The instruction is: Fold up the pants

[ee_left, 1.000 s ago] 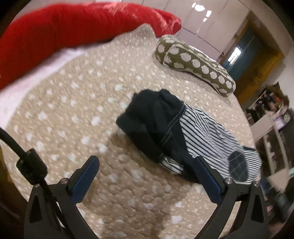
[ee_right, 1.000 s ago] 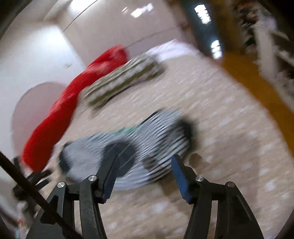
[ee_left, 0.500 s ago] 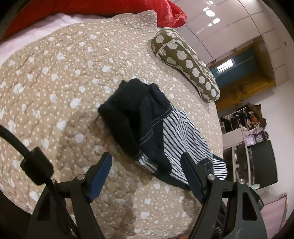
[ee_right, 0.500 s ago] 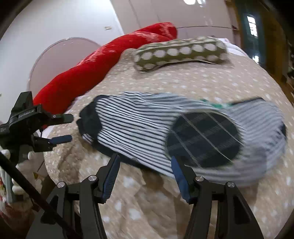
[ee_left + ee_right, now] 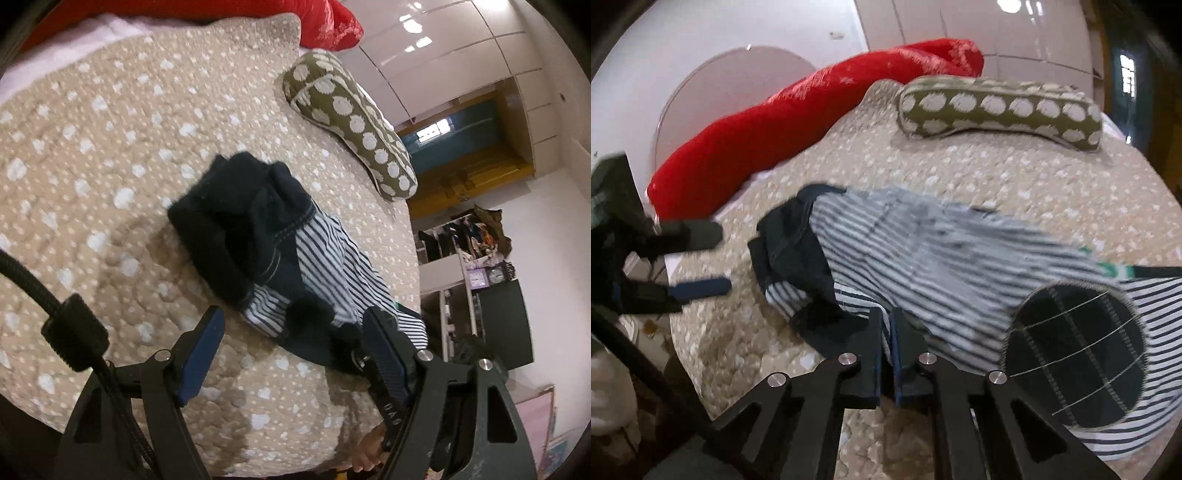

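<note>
The striped pants lie crumpled on the spotted bedspread, their near edge is clamped by the right gripper, the left gripper is held apart nearby, and spreading flat is judged next.

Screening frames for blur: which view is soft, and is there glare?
Right wrist view: pants smeared by motion, the stripes run together; pillow and right gripper crisp. Left wrist view: mostly sharp, slight softness on the quilt; ceiling lights glare off the glossy wardrobe. Both have fisheye bending and dark corners.
</note>
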`<state>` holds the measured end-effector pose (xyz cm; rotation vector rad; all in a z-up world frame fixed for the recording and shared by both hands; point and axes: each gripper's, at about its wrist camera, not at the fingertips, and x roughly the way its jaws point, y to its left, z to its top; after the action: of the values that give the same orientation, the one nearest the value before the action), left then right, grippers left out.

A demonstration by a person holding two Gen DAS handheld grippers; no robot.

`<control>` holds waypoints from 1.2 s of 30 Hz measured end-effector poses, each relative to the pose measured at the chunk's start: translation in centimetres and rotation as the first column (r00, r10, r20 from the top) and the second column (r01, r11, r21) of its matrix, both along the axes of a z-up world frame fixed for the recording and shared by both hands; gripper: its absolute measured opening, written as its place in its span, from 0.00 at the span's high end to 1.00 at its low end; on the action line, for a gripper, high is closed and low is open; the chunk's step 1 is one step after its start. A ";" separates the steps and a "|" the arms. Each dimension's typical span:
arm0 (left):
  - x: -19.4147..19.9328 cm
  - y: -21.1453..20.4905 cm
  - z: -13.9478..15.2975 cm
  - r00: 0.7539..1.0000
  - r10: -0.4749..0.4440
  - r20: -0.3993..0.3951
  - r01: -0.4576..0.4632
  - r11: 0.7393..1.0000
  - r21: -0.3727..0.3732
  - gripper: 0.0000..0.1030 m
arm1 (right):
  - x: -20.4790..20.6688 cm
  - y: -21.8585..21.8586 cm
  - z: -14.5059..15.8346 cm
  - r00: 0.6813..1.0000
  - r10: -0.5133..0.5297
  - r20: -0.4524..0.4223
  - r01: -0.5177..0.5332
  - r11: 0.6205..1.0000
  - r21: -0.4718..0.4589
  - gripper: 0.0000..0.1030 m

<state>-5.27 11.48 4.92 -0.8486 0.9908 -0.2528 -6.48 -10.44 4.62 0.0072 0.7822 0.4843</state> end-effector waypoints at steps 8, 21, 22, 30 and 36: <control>2.2 -3.0 -0.1 0.997 -0.081 0.002 0.081 0.995 -0.058 0.26 | -1.0 -1.2 2.6 0.999 -0.022 0.050 0.020 0.998 0.052 0.96; 5.8 -5.5 -1.8 0.991 -0.120 -0.065 0.119 0.993 -0.024 0.81 | -3.4 -1.6 1.6 0.995 0.025 0.093 -0.020 0.998 -0.055 0.63; 5.7 -5.5 -1.4 0.991 -0.121 -0.053 0.121 0.993 -0.016 0.81 | -3.6 -1.9 1.3 0.994 0.021 0.109 -0.012 0.997 -0.080 0.45; 5.4 -5.8 1.5 0.991 -0.131 0.012 0.131 0.991 -0.005 0.81 | -3.6 -3.8 -0.2 0.990 -0.002 0.139 0.034 0.974 -0.224 0.49; 4.9 -5.4 3.1 0.990 -0.131 0.055 0.131 0.991 0.003 0.81 | -4.0 -6.9 -1.0 0.991 -0.037 0.129 0.073 0.956 -0.284 0.57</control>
<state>-0.36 6.06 7.99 -0.7738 0.9956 -0.3867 -10.46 -17.33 3.64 -0.2692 0.7234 0.3109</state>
